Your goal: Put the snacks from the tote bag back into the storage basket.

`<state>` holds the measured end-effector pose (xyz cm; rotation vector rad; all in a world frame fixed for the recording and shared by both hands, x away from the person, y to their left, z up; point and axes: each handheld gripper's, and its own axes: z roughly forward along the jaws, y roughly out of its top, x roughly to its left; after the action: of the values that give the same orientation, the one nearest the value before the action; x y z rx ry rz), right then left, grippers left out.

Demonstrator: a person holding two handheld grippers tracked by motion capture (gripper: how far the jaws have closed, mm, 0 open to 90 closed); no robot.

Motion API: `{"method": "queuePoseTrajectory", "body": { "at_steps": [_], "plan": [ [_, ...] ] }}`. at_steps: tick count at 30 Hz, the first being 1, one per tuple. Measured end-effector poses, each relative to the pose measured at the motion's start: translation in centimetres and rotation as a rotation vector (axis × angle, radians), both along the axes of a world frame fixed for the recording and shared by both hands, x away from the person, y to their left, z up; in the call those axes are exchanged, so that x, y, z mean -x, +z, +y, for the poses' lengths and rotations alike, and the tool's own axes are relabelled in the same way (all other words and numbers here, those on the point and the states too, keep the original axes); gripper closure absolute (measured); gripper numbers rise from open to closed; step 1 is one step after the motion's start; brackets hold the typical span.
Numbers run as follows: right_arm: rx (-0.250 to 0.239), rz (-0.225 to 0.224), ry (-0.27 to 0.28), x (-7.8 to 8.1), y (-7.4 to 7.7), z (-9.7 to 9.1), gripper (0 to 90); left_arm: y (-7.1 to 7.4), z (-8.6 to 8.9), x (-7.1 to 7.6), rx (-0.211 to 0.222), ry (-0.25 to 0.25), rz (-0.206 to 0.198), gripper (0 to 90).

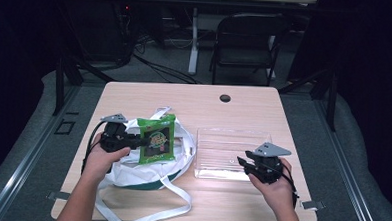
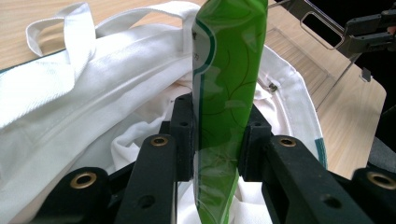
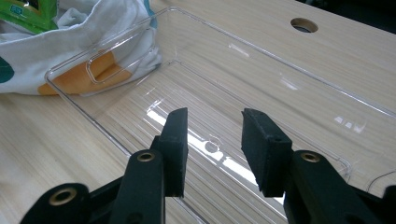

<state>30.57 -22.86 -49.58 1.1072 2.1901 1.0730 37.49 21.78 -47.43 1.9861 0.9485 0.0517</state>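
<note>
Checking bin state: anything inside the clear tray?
Clear tray looks empty; the table's wood grain shows through it. Right gripper hovers over it, open, holding nothing.

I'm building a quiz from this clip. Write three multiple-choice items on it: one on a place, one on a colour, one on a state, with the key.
1. Where does the clear tray lie?
A. on the chair
B. on the table, right of the white bag
C. inside the bag

2. What colour is the packet?
A. red
B. blue
C. green

3. How do the right gripper's fingers stand?
A. apart, nothing between them
C. shut on the packet
B. shut on the bag's strap

Key: 1 B, the high view shows it beside the white bag; 2 C, green in the left gripper; 3 A, a gap shows over the tray.
</note>
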Motion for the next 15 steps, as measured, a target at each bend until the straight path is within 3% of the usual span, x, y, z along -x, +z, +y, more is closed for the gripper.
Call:
{"method": "queuePoseTrajectory", "body": {
  "at_steps": [15],
  "plan": [
    [0.029,0.001,0.026,0.17,0.10,0.25,66.4,0.84,-0.78,0.51,-0.006,-0.021,-0.046,72.5]
  ]
}}
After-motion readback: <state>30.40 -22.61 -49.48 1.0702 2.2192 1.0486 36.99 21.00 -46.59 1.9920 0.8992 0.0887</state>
